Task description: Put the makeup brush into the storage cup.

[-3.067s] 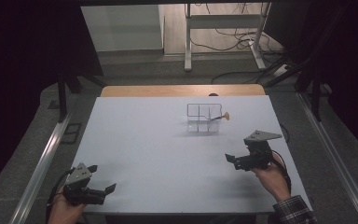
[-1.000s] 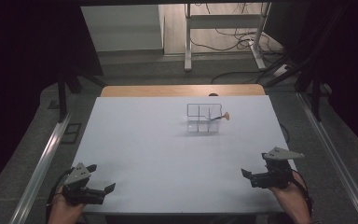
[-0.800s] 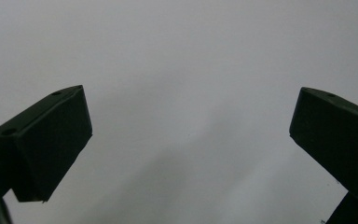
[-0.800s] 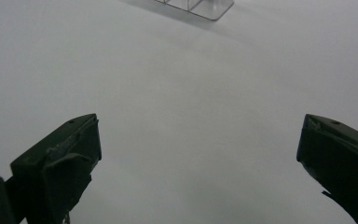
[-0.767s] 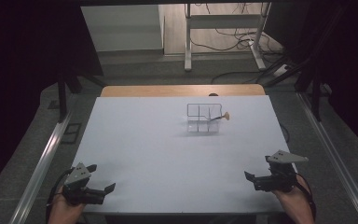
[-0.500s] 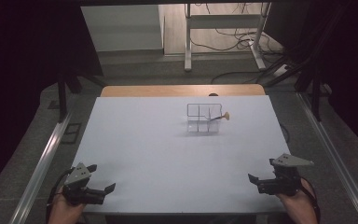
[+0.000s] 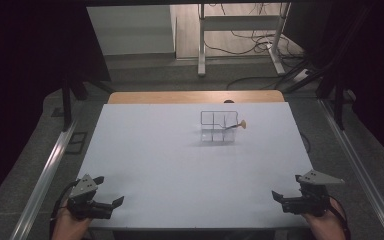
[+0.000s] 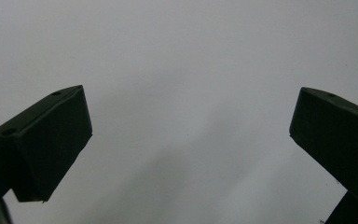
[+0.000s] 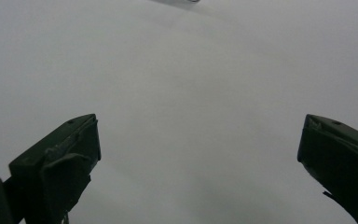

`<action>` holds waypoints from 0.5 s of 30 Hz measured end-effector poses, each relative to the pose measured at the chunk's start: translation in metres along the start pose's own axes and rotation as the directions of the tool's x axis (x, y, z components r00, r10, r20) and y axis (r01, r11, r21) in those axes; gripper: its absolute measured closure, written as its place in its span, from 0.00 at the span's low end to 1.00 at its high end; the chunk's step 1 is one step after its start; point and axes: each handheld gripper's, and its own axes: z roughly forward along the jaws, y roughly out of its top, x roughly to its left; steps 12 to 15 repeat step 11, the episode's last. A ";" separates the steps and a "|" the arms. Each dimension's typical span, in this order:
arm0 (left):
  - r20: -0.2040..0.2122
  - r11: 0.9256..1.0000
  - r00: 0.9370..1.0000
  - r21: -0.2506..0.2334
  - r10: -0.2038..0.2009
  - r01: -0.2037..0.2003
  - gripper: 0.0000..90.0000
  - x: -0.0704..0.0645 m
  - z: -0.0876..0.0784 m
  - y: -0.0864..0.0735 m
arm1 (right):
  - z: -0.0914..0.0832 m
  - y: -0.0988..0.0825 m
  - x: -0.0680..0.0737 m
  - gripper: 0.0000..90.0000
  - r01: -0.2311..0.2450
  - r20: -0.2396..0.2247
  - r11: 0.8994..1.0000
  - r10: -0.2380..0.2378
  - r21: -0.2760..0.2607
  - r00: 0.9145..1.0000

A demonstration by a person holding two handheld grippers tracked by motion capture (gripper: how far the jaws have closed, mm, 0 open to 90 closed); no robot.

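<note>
White desk point(image 7: 180, 165): your left hand-held gripper point(image 7: 111, 204) at near-left corner, right hand-held gripper point(image 7: 279, 199) at near-right corner, both w/ jaws spread, holding nothing. Clear organizer point(image 7: 219, 127) near far edge.

- The table point(image 7: 180, 165) is spread across the middle of the frame
- A compartmented box point(image 7: 218, 126) is set on it, right of centre, toward the far edge
- A small tool point(image 7: 238, 125) is laid across the box's right side
- The left gripper point(image 7: 111, 204) is placed at the lower left corner, the right gripper point(image 7: 279, 199) at the lower right, both well apart from the box
</note>
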 end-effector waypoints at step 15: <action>0.001 1.000 1.000 0.006 0.006 -0.006 0.00 0.000 0.002 0.001 | 0.000 -0.001 0.001 0.00 0.015 0.012 0.999 -0.015 0.028 1.000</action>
